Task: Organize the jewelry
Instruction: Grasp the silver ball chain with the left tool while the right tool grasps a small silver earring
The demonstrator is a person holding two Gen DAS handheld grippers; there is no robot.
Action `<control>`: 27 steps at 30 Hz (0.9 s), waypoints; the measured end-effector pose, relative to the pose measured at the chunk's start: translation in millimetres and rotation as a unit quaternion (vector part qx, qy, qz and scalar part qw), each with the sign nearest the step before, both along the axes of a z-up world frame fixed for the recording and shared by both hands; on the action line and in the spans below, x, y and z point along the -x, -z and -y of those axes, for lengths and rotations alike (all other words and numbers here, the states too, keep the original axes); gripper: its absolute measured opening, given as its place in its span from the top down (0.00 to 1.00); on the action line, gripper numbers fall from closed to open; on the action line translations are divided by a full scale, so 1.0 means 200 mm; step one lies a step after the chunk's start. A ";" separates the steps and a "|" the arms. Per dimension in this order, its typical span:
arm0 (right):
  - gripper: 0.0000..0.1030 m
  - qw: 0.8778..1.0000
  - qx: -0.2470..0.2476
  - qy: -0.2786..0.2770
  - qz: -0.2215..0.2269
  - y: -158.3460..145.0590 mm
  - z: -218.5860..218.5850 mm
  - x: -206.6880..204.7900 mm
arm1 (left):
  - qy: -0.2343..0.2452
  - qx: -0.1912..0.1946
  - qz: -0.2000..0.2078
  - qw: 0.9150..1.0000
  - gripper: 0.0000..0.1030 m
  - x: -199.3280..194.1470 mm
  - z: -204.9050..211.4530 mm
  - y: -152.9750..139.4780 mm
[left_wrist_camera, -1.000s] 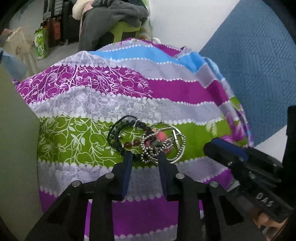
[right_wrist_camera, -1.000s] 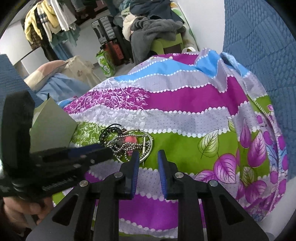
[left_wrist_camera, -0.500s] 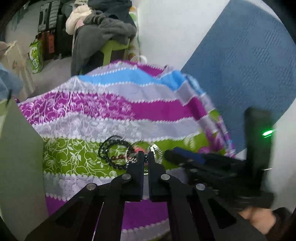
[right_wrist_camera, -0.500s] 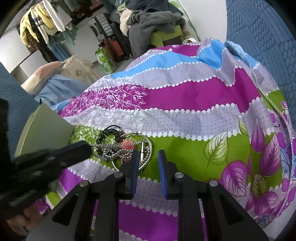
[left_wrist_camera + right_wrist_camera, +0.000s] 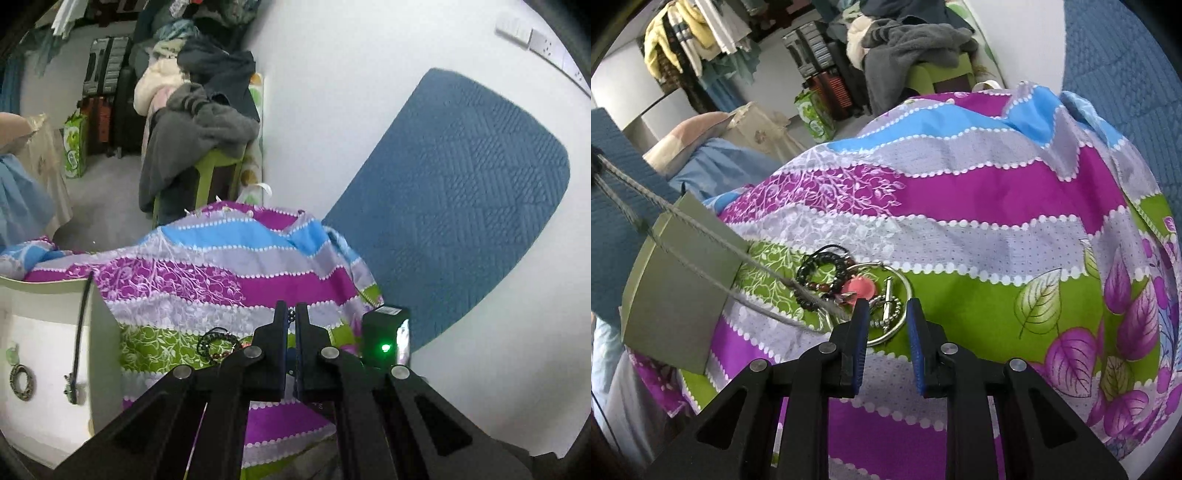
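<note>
Nearest us, our right gripper (image 5: 883,314) hovers with its jaws narrowly apart and empty, just above the jewelry pile (image 5: 849,291) on the green band of the striped cloth (image 5: 960,229). Our left gripper (image 5: 291,317) is clamped on a ball chain (image 5: 701,229), whose beads show between its tips; the chain stretches taut from the pile up to the left. Beside the pile stands an open box (image 5: 676,280), with a ring-shaped piece (image 5: 22,380) and a dark strap (image 5: 79,339) inside. Beyond, clothes (image 5: 199,122) heap on a chair.
</note>
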State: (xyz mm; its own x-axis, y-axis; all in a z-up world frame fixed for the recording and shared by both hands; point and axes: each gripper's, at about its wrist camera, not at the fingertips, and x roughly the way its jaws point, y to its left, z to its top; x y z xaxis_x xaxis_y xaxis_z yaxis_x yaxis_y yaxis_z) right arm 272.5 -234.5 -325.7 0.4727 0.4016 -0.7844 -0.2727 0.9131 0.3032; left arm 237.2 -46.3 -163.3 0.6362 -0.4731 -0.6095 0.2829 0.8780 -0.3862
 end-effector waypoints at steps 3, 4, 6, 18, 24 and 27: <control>0.83 1.000 -0.002 -0.008 0.006 0.00 -0.02 0.00 | -0.007 -0.009 0.006 1.000 0.99 0.04 -0.03 -0.04; 0.84 1.000 0.001 -0.012 0.009 0.00 -0.03 -0.01 | -0.010 -0.011 0.005 1.000 0.99 0.06 -0.04 -0.05; 0.85 1.000 0.007 -0.017 0.010 0.01 -0.04 -0.02 | -0.017 -0.015 0.000 1.000 0.99 0.08 -0.07 -0.05; 0.86 0.999 0.020 -0.044 0.002 0.08 -0.10 -0.10 | -0.036 -0.019 -0.029 0.999 0.99 0.17 -0.17 0.04; 0.86 0.999 0.005 -0.050 -0.006 0.09 -0.10 -0.13 | -0.036 -0.024 -0.041 0.998 0.99 0.17 -0.17 0.10; 0.86 0.998 -0.008 -0.055 -0.014 0.09 -0.10 -0.14 | -0.036 -0.028 -0.048 0.998 0.99 0.16 -0.17 0.13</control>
